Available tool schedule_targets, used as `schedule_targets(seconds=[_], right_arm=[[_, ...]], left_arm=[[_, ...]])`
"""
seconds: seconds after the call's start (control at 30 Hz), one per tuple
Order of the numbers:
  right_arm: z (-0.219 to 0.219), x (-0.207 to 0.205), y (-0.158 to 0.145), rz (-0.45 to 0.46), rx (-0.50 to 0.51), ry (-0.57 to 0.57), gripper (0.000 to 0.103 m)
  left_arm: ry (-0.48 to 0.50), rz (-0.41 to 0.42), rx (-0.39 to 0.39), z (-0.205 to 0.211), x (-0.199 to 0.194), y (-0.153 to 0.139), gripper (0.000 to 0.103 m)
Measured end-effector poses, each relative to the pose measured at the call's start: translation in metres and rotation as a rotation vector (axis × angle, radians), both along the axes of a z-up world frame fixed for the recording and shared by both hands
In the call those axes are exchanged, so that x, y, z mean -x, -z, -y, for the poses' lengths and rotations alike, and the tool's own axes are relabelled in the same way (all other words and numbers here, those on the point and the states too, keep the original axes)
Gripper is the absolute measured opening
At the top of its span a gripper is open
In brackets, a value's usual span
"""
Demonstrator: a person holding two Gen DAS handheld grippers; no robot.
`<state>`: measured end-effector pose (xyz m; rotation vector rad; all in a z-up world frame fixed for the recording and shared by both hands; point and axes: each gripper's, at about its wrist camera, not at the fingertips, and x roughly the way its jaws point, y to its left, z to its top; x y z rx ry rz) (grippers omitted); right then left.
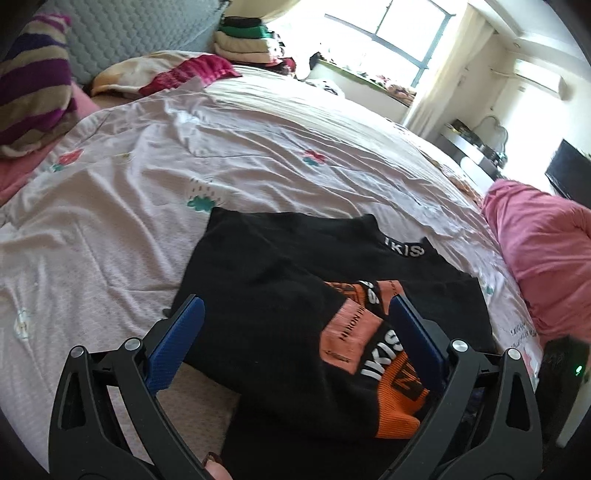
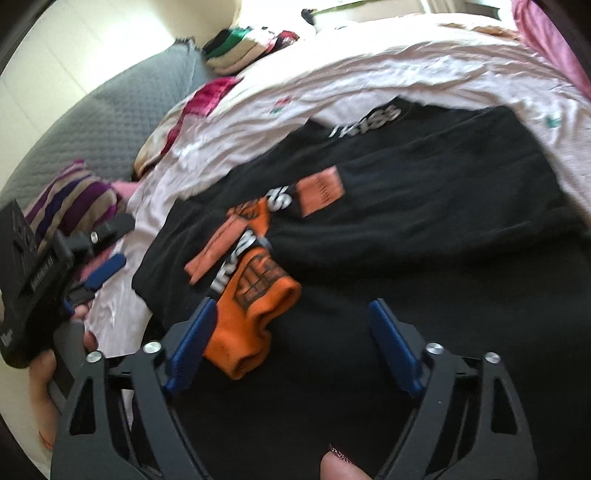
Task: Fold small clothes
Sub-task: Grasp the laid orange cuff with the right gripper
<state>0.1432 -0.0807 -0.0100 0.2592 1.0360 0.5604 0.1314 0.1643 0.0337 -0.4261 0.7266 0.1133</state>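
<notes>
A black garment (image 1: 280, 288) with orange patches is spread near the close edge of the bed (image 1: 258, 140), whose pale quilt is left bare toward the pillows and the window. The left gripper (image 1: 295, 314) is held released above the garment's folded sleeve, nothing pinched, while the right gripper (image 2: 291, 317) is seen spread over the orange cuff (image 2: 251, 325) without clamping it. The garment's near hem is cut off, and the right view is blurred.

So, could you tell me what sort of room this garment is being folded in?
Most likely a home bedroom. The black garment lies on a bed with a pale flowered bedspread, a striped pillow sits at the head, and a stack of folded clothes stands near the window.
</notes>
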Motion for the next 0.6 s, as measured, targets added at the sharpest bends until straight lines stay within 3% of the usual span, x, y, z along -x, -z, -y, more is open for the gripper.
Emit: schedule_targets(seconds=[0.1,0.17,0.2,0.23,0.6], right_arm=[[-0.008,-0.003,0.002,-0.001,-0.012,-0.013,0.053],[-0.013,-0.006,0.002,0.001,-0.037,-0.035,0.029],[-0.015,-0.008,0.0,0.012,-0.05,-0.052,0.023],[-0.018,-0.009,-0.004,0.034,-0.05,-0.07,0.009],[-0.032,-0.021,-0.058,0.217,-0.012,-0.145,0.005]], left_arm=[[-0.015,-0.001,0.016,-0.006,0.001,0.0,0.093],[-0.034,-0.002,0.027,-0.012,0.003,0.001,0.093],[-0.043,-0.004,0.037,-0.015,0.003,0.001,0.093],[-0.053,-0.006,0.052,-0.018,0.004,0.002,0.093],[-0.098,-0.008,0.09,-0.033,0.009,0.002,0.093]])
